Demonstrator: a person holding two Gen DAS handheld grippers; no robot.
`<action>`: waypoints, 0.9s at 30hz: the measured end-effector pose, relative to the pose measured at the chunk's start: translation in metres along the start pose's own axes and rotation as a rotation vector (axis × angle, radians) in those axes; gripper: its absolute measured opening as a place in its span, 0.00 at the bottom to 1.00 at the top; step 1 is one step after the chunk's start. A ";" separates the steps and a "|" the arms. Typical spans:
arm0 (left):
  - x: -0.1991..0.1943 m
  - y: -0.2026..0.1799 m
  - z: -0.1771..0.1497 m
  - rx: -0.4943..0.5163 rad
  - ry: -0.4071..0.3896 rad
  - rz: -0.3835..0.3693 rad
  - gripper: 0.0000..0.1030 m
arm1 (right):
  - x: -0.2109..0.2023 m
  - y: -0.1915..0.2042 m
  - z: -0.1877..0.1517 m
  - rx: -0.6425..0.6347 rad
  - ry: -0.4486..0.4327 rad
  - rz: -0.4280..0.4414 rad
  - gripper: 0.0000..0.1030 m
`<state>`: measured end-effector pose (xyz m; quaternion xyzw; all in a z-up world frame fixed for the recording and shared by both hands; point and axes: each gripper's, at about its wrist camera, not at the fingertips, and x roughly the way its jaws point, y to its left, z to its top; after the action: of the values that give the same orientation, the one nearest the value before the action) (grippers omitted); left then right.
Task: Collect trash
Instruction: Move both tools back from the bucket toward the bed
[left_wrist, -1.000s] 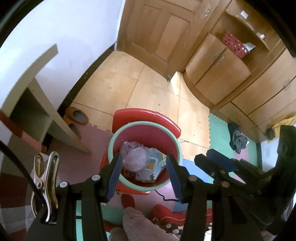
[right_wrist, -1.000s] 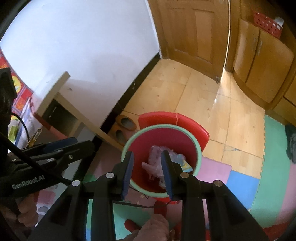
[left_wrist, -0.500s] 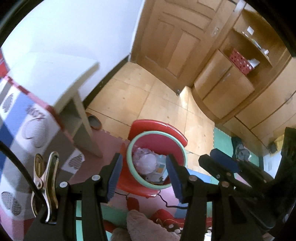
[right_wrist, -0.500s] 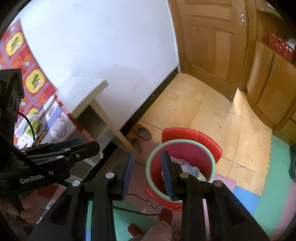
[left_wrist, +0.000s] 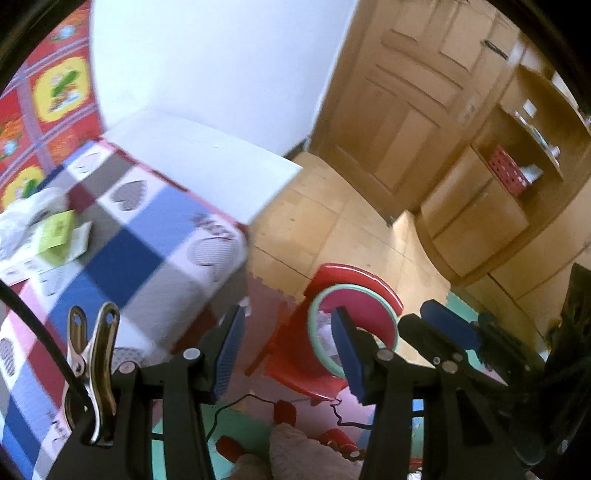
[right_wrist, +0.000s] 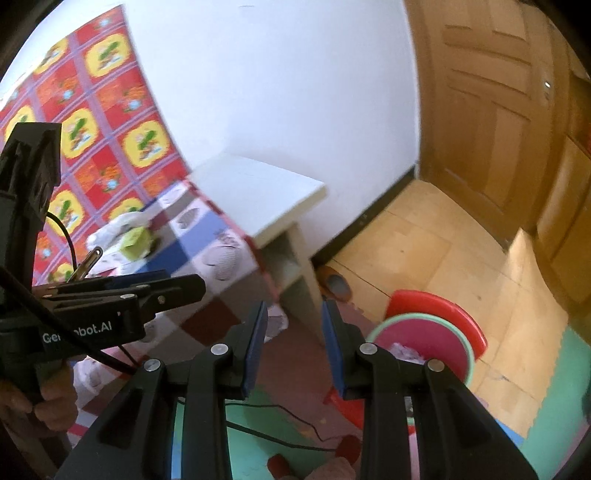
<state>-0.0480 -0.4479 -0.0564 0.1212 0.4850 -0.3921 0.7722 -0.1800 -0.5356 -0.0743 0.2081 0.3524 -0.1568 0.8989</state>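
Observation:
A red bin with a green rim (left_wrist: 354, 286) stands on the floor and holds crumpled plastic (left_wrist: 325, 334). My left gripper (left_wrist: 288, 350) hangs open and empty, high above the floor mat just left of the bin. To its left, a table with a checkered cloth (left_wrist: 155, 236) carries a green carton (left_wrist: 57, 230) and white crumpled wrap (left_wrist: 26, 212). In the right wrist view my right gripper (right_wrist: 293, 343) is open and empty above the table's corner. The bin's rim (right_wrist: 417, 316) is at lower right. The green carton (right_wrist: 135, 240) lies far left on the cloth, beyond the left gripper's fingers (right_wrist: 147, 286).
A bare white tabletop end (right_wrist: 258, 188) sticks out towards the wall. A slipper (right_wrist: 334, 284) lies under it. A wooden door (left_wrist: 406, 92) and cabinets (left_wrist: 480, 221) stand behind. A thin cable (right_wrist: 277, 410) runs over the coloured foam mats. A hand (right_wrist: 37, 398) holds the left gripper.
Both grippers have risen and swung left, away from the bin. The bin has slid from between the fingers to the right, and the cloth-covered table with its trash has come into view.

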 end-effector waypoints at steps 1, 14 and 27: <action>-0.007 0.008 -0.001 -0.012 -0.009 0.006 0.50 | -0.001 0.007 0.001 -0.009 -0.003 0.012 0.31; -0.098 0.111 -0.035 -0.145 -0.108 0.170 0.50 | -0.003 0.128 0.008 -0.175 -0.005 0.204 0.31; -0.175 0.218 -0.084 -0.413 -0.186 0.354 0.50 | 0.027 0.259 0.011 -0.392 0.061 0.451 0.31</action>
<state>0.0151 -0.1702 0.0074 0.0076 0.4532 -0.1536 0.8780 -0.0432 -0.3209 -0.0176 0.1084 0.3477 0.1240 0.9230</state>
